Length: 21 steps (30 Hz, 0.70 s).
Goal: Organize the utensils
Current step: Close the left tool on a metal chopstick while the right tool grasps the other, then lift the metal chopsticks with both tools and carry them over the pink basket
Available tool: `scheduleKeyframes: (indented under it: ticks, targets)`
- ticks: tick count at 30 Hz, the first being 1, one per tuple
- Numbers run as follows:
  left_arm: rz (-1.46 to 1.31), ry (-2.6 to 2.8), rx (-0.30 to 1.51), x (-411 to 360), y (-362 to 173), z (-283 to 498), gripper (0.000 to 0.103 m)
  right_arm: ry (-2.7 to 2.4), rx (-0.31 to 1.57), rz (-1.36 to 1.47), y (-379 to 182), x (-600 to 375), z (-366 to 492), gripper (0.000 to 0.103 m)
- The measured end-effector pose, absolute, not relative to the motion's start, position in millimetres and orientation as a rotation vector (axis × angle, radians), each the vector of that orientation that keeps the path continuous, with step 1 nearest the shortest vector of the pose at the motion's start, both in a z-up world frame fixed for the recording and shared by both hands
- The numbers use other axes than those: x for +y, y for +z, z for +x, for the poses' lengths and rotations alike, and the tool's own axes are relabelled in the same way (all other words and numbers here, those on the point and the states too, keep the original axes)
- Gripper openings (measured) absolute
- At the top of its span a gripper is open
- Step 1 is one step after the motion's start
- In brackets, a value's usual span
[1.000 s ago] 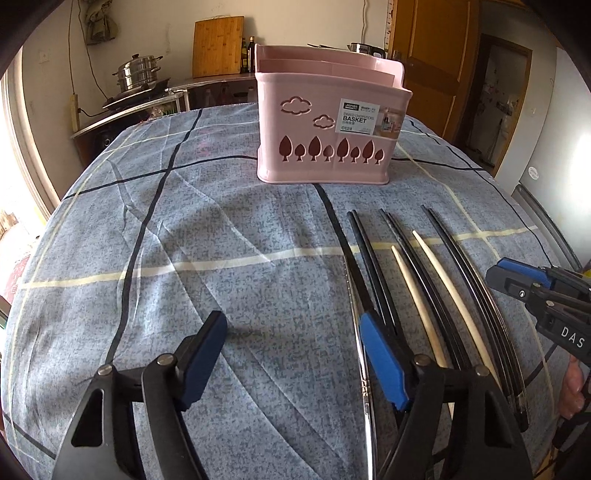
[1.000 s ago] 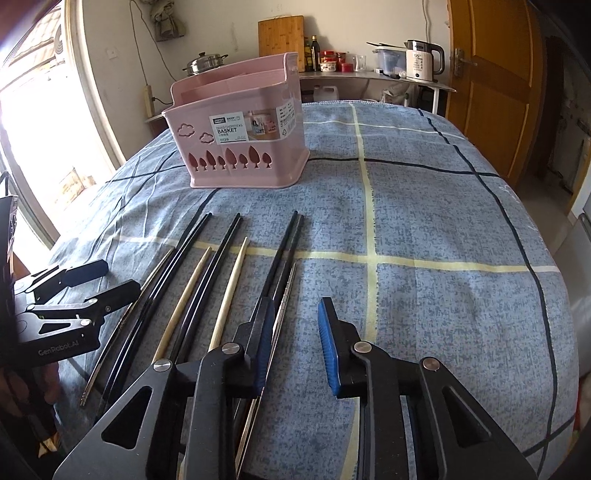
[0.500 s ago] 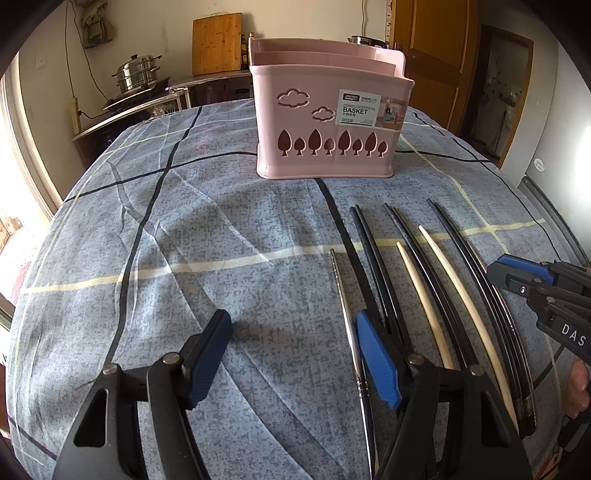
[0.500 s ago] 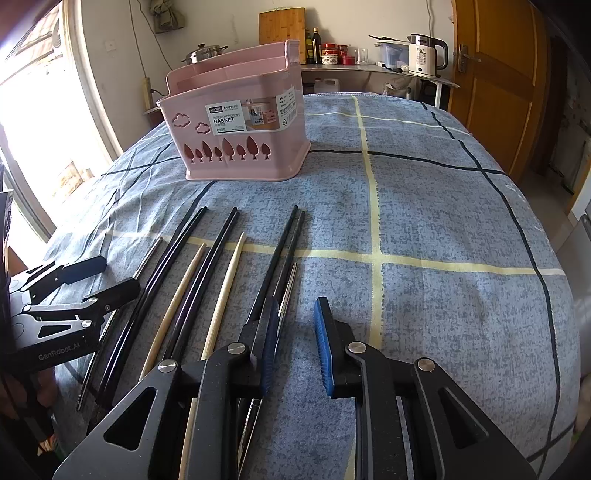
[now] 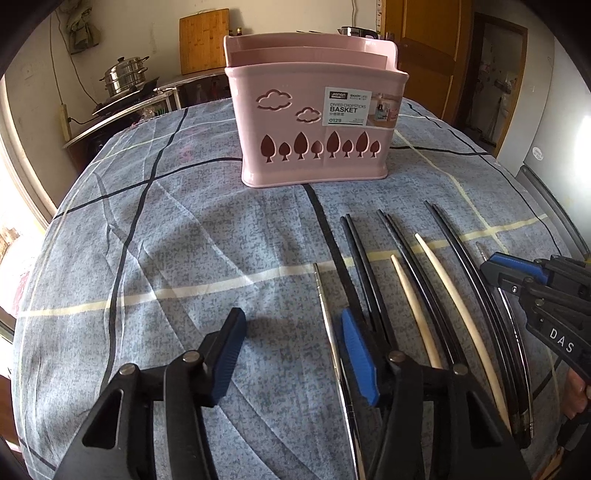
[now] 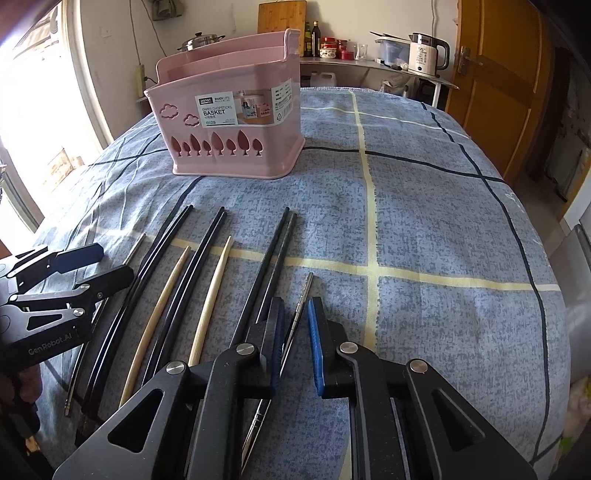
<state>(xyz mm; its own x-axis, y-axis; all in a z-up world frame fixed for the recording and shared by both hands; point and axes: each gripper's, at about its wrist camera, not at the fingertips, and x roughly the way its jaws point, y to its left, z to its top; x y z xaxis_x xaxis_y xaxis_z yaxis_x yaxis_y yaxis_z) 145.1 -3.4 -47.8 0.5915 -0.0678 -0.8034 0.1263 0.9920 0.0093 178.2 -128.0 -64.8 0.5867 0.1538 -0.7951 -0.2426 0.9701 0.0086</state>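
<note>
A pink chopstick basket stands on the blue checked tablecloth. In front of it lie several chopsticks in a row: black pairs, pale wooden ones and thin metal ones. My left gripper is closing, with a metal chopstick on the cloth between its fingers, close beside the right pad. My right gripper is closing too, its pads narrowly apart around another metal chopstick without pressing on it. Each gripper shows at the edge of the other's view.
Behind the table a counter holds a steel pot, a wooden cutting board, bottles and a white kettle. A wooden door is at the back right. The cloth to the right of the chopsticks is bare.
Both pairs of jaws have narrowed. The right pads have drawn in around the metal chopstick, and the left fingers now straddle the other metal chopstick.
</note>
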Motion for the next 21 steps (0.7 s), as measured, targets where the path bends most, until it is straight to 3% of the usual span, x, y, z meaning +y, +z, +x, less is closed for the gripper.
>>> scheduleKeyframes:
  ticks: [6,9,21]
  targets:
    - [0.096,-0.162,0.928,-14.9,-45.9,146.2,0.017,0.247,0.919,-0.092,-64.1,-128.2,178.9,0.005]
    - [0.088,-0.167,0.927,-15.3,-44.8,144.5,0.007,0.262,0.917,-0.074,-61.4,-130.5,175.8,0.004]
    - [0.008,-0.238,0.803,-0.3,5.7,120.4,0.005,0.311,0.801,-0.026,-21.4,-139.0,157.3,0.004]
